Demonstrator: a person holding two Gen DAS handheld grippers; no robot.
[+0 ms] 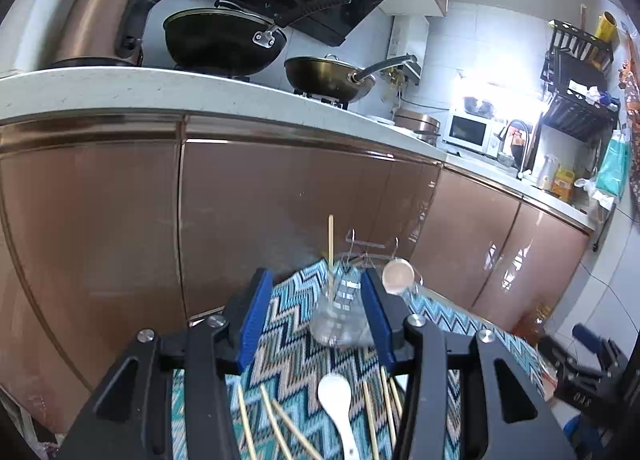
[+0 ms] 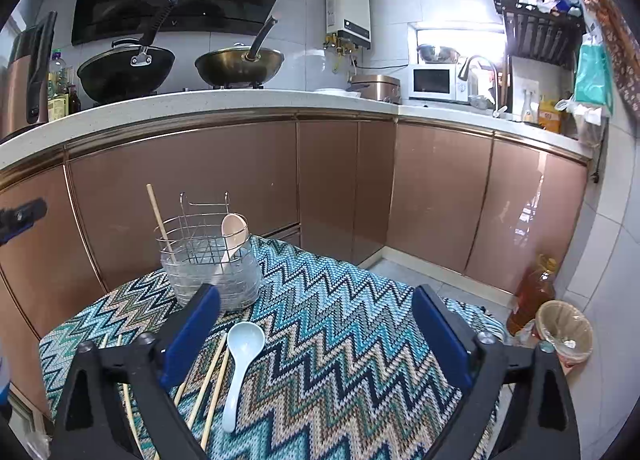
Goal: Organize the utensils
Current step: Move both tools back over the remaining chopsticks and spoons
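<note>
Jaws wide; no writing legible.

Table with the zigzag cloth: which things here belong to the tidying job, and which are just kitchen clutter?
Part of the job:
wire utensil holder
pink spoon and one chopstick, already in it
white spoon
loose chopsticks

Just lying about:
two woks
microwave
oil bottle
bin

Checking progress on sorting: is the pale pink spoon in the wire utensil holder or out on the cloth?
In. The pale pink spoon stands bowl-up inside the wire utensil holder, beside one wooden chopstick.
</note>
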